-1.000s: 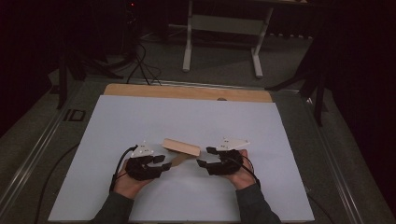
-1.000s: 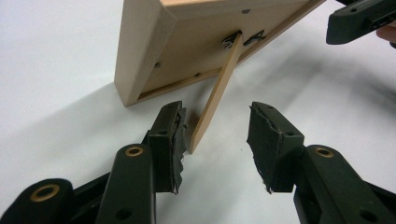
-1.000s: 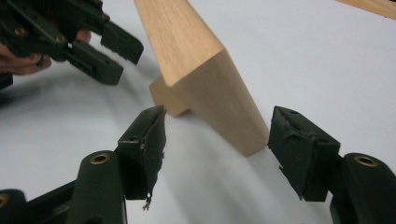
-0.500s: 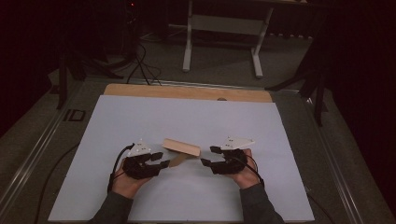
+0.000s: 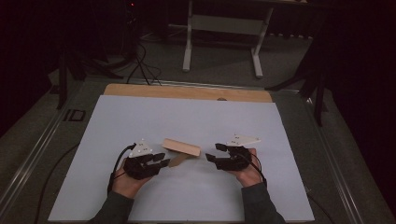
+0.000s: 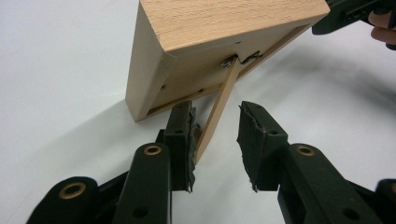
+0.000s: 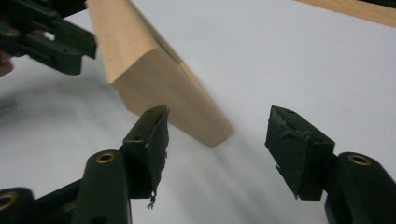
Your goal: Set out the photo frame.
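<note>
Wooden picture frame [image 5: 181,147] rests propped on its hinged easel strut [image 6: 215,112], between the two hand-held grippers, on the white sheet covering the desk [image 5: 187,116]. Since a second ago the right hand-held gripper [image 5: 216,152] has backed off to the right; it now sits clear of the frame's end, jaws apart. The left hand-held gripper [image 5: 160,158], jaws apart, has the strut tip just ahead of its left jaw. Probably a release or regrasp. Frame: pale unfinished beech, smooth, bevelled edges, metal hinge.
</note>
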Tool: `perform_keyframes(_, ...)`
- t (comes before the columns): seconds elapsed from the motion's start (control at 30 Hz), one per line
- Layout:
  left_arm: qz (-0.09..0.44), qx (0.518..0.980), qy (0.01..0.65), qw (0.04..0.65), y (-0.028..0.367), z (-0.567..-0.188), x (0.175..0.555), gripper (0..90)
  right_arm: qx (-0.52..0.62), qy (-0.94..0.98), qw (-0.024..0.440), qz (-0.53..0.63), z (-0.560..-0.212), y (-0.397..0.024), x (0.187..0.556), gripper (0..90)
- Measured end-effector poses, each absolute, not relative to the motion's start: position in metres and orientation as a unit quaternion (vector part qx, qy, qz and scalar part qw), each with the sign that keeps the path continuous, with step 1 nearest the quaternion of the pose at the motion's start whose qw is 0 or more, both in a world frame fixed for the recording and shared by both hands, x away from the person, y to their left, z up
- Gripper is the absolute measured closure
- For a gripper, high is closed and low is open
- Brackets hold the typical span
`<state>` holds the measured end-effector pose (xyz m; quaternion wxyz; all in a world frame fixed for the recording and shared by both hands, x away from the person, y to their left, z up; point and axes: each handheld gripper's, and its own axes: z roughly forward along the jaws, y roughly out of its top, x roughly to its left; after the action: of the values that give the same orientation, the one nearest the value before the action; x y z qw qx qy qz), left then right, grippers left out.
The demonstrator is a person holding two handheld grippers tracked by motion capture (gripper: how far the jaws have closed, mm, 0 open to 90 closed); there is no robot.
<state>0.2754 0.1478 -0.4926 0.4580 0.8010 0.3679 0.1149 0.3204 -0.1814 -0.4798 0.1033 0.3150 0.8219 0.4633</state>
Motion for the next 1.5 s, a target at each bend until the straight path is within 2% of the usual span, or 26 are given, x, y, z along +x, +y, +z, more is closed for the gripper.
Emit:
perform_keyframes(0.1, 0.126, 0.799, 0.367, 0.459, 0.146, -0.491, 0.275, 65.8, 0.326, 0.816, 0.108, 0.465, -0.481, -0.184, 0.322, 41.9)
perform_keyframes(0.17, 0.134, 0.793, 0.365, 0.469, 0.146, -0.490, 0.273, 71.0, 0.347, 0.804, 0.109, 0.470, -0.482, -0.186, 0.325, 48.1)
perform_keyframes(0.23, 0.136, 0.789, 0.367, 0.473, 0.146, -0.489, 0.273, 72.1, 0.351, 0.802, 0.111, 0.471, -0.482, -0.186, 0.326, 49.4)
perform_keyframes(0.33, 0.143, 0.790, 0.371, 0.466, 0.145, -0.489, 0.274, 74.3, 0.355, 0.800, 0.114, 0.470, -0.485, -0.184, 0.328, 56.8)
perform_keyframes(0.37, 0.145, 0.791, 0.374, 0.462, 0.144, -0.489, 0.274, 78.0, 0.357, 0.800, 0.119, 0.466, -0.487, -0.180, 0.329, 63.6)
perform_keyframes(0.43, 0.146, 0.792, 0.377, 0.458, 0.143, -0.490, 0.276, 80.2, 0.356, 0.801, 0.123, 0.465, -0.488, -0.178, 0.329, 66.8)
perform_keyframes(0.53, 0.145, 0.795, 0.380, 0.451, 0.141, -0.491, 0.278, 89.2, 0.355, 0.803, 0.134, 0.460, -0.491, -0.171, 0.329, 81.9)
perform_keyframes(0.57, 0.145, 0.796, 0.380, 0.448, 0.140, -0.491, 0.279, 89.5, 0.348, 0.802, 0.145, 0.464, -0.491, -0.168, 0.329, 89.7)
perform_keyframes(0.8, 0.148, 0.799, 0.380, 0.441, 0.134, -0.492, 0.285, 89.6, 0.338, 0.800, 0.158, 0.469, -0.490, -0.160, 0.330, 89.9)
perform_keyframes(1.2, 0.155, 0.805, 0.377, 0.432, 0.125, -0.494, 0.293, 89.8, 0.342, 0.792, 0.117, 0.492, -0.496, -0.149, 0.339, 89.9)
perform_keyframes(1.5, 0.151, 0.808, 0.377, 0.427, 0.117, -0.497, 0.297, 89.8, 0.340, 0.792, 0.106, 0.496, -0.498, -0.146, 0.342, 89.9)
